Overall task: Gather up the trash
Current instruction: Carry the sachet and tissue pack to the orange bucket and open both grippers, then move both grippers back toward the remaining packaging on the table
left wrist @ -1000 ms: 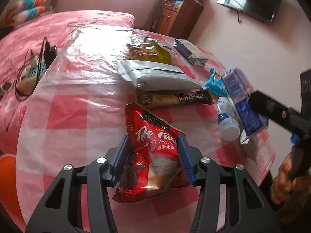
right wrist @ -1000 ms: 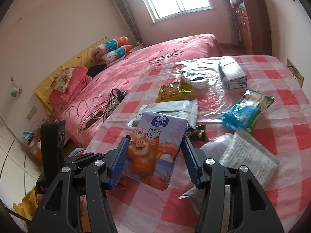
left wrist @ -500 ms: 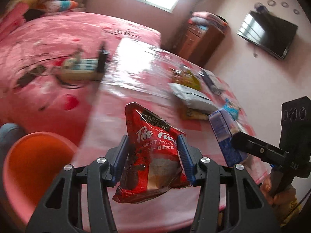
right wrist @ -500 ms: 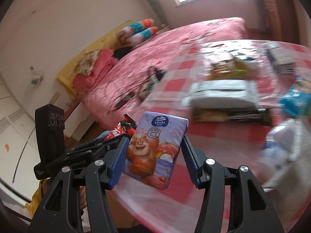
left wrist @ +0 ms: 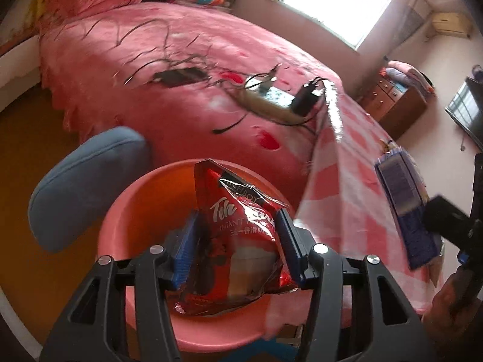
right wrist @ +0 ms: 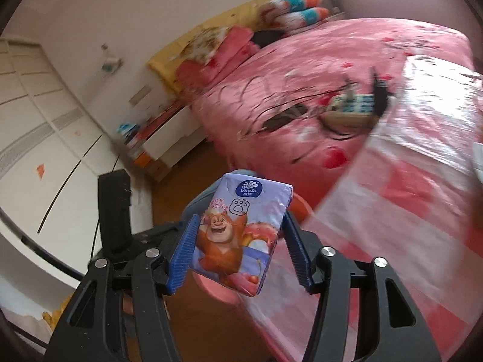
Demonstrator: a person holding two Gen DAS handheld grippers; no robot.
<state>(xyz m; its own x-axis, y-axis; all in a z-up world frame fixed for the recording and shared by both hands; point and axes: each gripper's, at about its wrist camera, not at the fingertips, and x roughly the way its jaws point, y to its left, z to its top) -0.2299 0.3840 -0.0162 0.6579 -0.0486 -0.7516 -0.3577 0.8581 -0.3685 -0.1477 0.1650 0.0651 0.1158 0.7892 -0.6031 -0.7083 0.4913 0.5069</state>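
My left gripper (left wrist: 237,246) is shut on a red instant milk tea packet (left wrist: 238,235) and holds it upright over an orange-pink plastic basin (left wrist: 145,199) that stands on the floor beside the table. My right gripper (right wrist: 240,249) is shut on a purple Vinda tissue pack (right wrist: 238,235) with a cartoon bear. That pack also shows at the right of the left wrist view (left wrist: 404,205). The basin (right wrist: 300,206) shows only in part behind the tissue pack in the right wrist view. The left gripper's body (right wrist: 116,211) shows at the left there.
A blue stool cushion (left wrist: 84,181) stands left of the basin. The table with the pink checked cloth (left wrist: 359,199) is at the right. Behind is a pink bed (left wrist: 181,60) with a power strip and cables (left wrist: 271,102). A wooden dresser (left wrist: 395,102) stands far right.
Both grippers have swung left, away from the table top and down toward the floor. The milk tea packet now hangs over the basin. Both grips are unchanged.
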